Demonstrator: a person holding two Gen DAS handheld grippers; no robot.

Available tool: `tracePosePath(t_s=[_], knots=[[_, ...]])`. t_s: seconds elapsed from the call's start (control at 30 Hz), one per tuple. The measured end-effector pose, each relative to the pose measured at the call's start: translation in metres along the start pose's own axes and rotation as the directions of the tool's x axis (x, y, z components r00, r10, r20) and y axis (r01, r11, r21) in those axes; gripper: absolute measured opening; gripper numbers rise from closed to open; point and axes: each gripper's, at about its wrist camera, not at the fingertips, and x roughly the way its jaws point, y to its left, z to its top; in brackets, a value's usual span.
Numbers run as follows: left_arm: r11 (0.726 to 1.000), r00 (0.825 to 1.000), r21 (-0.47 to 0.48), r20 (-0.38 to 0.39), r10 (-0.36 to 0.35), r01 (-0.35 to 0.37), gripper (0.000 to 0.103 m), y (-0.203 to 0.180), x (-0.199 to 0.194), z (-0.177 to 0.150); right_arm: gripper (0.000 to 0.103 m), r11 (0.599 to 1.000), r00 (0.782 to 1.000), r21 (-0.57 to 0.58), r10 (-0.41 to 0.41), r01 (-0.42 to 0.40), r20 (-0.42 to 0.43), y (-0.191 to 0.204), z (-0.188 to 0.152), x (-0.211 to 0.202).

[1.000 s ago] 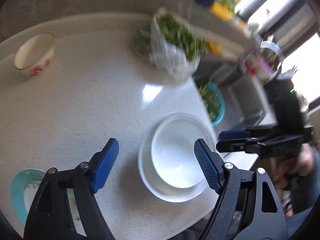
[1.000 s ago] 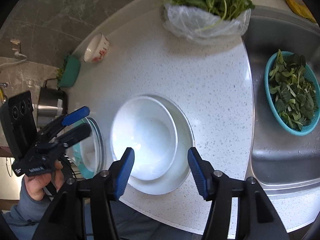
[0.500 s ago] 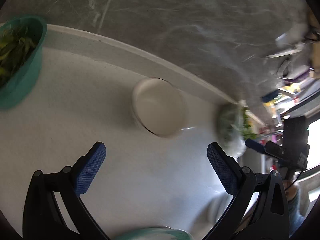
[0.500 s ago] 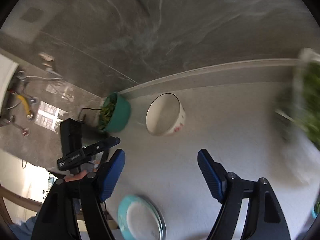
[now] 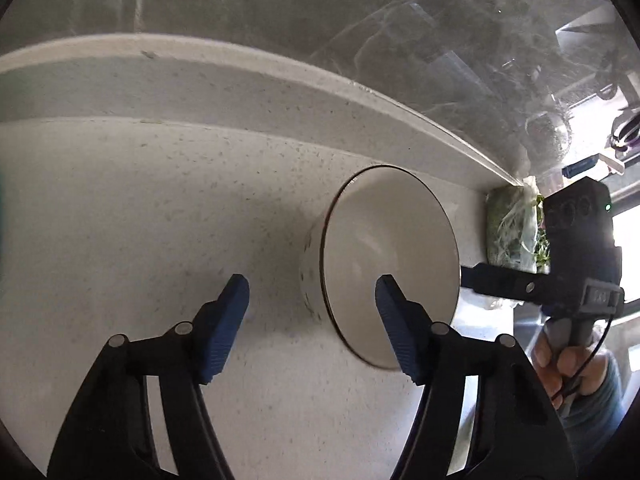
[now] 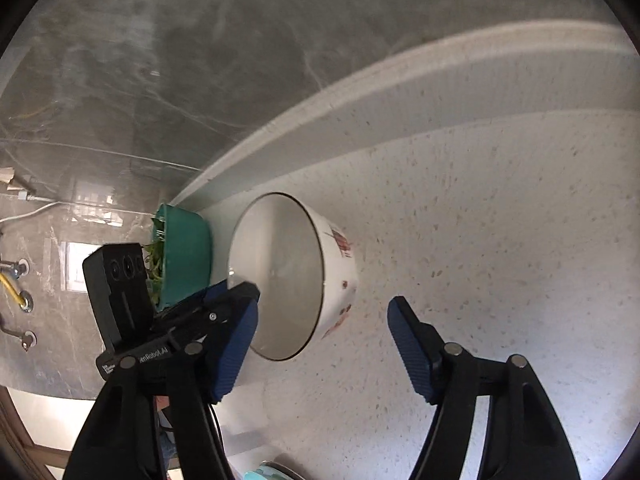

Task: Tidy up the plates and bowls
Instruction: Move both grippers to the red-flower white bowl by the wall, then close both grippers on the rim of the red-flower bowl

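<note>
Bowl sits upright on the tabletop near the back wall. The left gripper, closing but clear of it, has it at 1 o'clock; the right gripper, also closing and empty, has it at 11 o'clock, equally near.

A speckled white countertop meets a grey marbled wall; a teal basket of greens stands by it. A bag of greens lies farther along.
</note>
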Motion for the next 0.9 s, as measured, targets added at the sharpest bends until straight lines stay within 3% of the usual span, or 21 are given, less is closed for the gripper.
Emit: tracePosePath(t_s=[0.1,0.27,0.33,0.5,0.63,0.9], knots=[[1.0,1.0,-0.009,-0.005,-0.022,0.022,0.063,0.01,0.006,0.003,0.065,1.0,1.0,0.011,0.003,-0.003,-0.01,-0.001,0.004,0.01],[0.999,0.999,-0.01,-0.022,-0.047,0.046,0.047,0.015,0.022,0.008,0.055,1.0,1.0,0.025,0.014,-0.013,-0.02,-0.003,0.011,0.025],[0.998,0.998,-0.015,-0.029,-0.055,0.054,0.033,0.013,0.028,0.011,0.051,0.999,0.999,0.029,0.016,-0.015,-0.028,-0.005,0.012,0.027],[0.997,0.996,0.008,-0.048,-0.077,0.078,0.019,0.003,0.036,0.014,0.037,0.998,0.998,0.054,0.035,-0.032,-0.045,-0.011,0.013,0.034],[0.996,0.995,0.013,-0.058,-0.083,0.084,0.019,0.001,0.039,0.016,0.029,0.996,0.998,0.084,0.048,-0.044,-0.047,-0.02,0.016,0.033],[0.998,0.995,0.016,-0.075,-0.064,0.066,0.018,-0.005,0.04,0.018,0.029,0.992,0.998,0.114,0.049,-0.045,-0.037,-0.02,0.019,0.031]])
